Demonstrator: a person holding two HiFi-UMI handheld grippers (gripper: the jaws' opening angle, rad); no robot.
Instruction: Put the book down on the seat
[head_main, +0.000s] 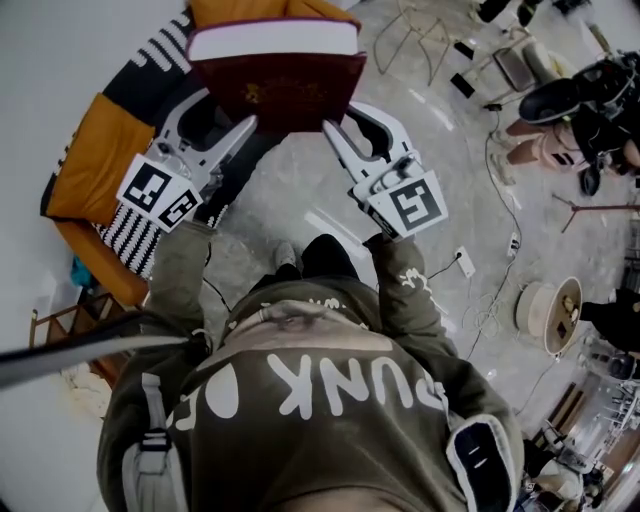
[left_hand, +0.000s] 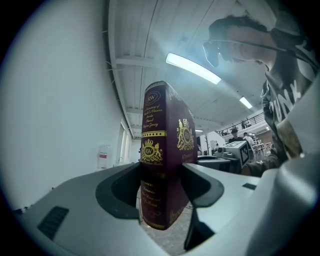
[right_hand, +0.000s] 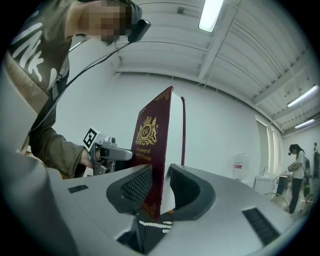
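Observation:
A thick maroon book with gold print and white pages hangs level between my two grippers, above the seat, an armchair with orange cushions and a black-and-white striped cover. My left gripper grips the book's left end; in the left gripper view its jaws press on the spine end of the book. My right gripper grips the right end; in the right gripper view the book stands between the ribbed pads of that gripper.
The chair fills the upper left, against a pale wall. A wooden stool stands at the left. Cables, a wire frame, a white round thing and another person lie on the stone floor to the right.

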